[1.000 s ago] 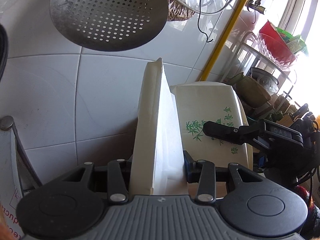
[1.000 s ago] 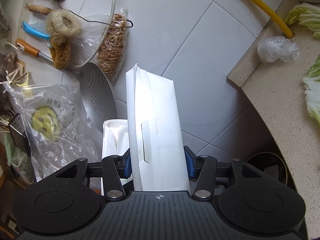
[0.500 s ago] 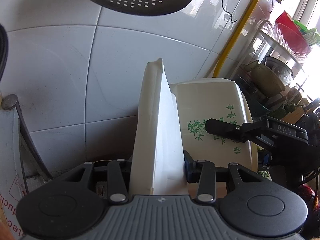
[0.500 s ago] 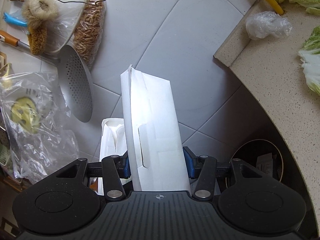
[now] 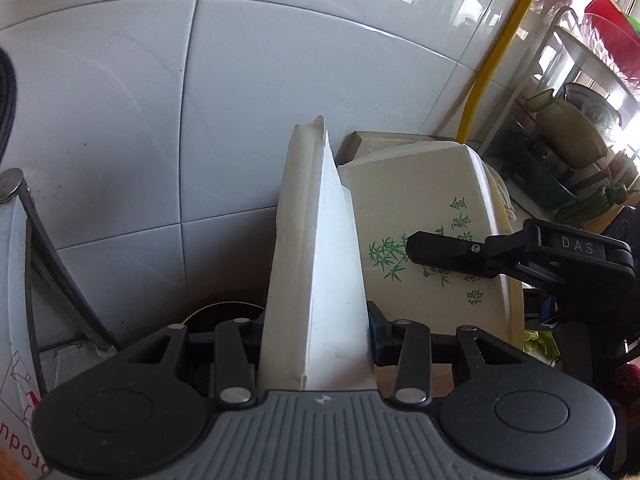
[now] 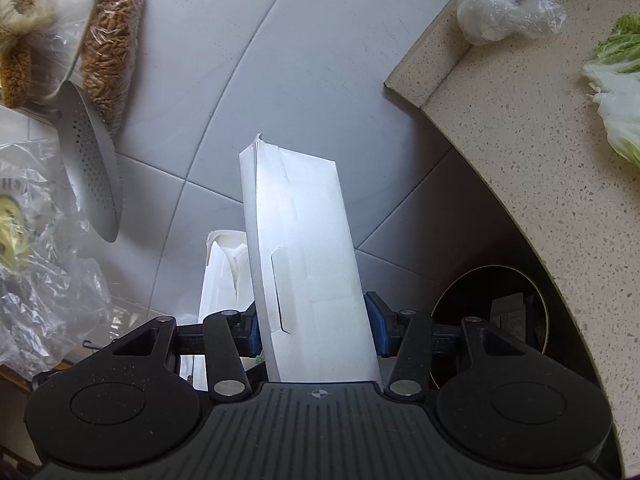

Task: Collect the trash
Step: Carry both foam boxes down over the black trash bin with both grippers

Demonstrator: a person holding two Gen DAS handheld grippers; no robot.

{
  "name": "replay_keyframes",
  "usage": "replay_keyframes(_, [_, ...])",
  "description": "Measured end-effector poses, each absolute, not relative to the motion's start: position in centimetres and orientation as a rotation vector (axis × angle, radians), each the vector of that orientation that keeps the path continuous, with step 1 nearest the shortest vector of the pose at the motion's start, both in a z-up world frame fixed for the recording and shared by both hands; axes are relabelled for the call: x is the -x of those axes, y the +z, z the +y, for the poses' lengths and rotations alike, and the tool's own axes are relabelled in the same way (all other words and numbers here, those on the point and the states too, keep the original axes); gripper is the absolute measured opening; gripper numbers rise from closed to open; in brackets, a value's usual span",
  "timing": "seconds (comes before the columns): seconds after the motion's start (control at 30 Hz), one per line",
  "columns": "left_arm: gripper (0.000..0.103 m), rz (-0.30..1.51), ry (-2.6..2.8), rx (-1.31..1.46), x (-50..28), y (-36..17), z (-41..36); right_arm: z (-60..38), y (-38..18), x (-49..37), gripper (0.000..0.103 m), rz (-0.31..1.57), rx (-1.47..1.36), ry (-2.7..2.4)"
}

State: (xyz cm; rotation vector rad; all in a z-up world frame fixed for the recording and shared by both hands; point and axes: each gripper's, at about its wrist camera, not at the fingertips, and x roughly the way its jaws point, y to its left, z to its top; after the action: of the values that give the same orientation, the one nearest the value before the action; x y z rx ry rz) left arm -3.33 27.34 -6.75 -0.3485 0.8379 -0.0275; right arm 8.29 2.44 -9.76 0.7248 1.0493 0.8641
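Note:
My left gripper (image 5: 316, 336) is shut on a white foam takeout box (image 5: 316, 264), held upright before the tiled wall. My right gripper (image 6: 312, 320) is shut on a white paper box (image 6: 304, 264) whose printed side with green bamboo shows in the left wrist view (image 5: 424, 248). The right gripper's black finger (image 5: 448, 254) lies across that print. The foam box also shows in the right wrist view (image 6: 222, 272), left of the paper box. A dark round trash bin (image 6: 492, 316) with scraps inside stands below the counter, low right. Its rim shows in the left wrist view (image 5: 224, 312).
A speckled stone counter (image 6: 520, 132) carries cabbage leaves (image 6: 620, 80) and a crumpled plastic bag (image 6: 508, 12). A perforated metal skimmer (image 6: 92, 172) and plastic bags (image 6: 40, 280) hang on the wall at left. A yellow pipe (image 5: 496, 56) and a dish rack (image 5: 576, 112) stand at right.
Both grippers have dropped lower along the wall with their boxes. The skimmer has left the left view's top and the trash bin has come further into view.

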Motion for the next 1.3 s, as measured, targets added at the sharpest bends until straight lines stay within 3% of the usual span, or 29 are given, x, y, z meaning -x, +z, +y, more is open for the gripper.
replay_keyframes(1.3, [0.038,0.990,0.100,0.354,-0.3,-12.1,28.2,4.1,-13.6,-12.2,0.055,1.177,-0.564,0.796])
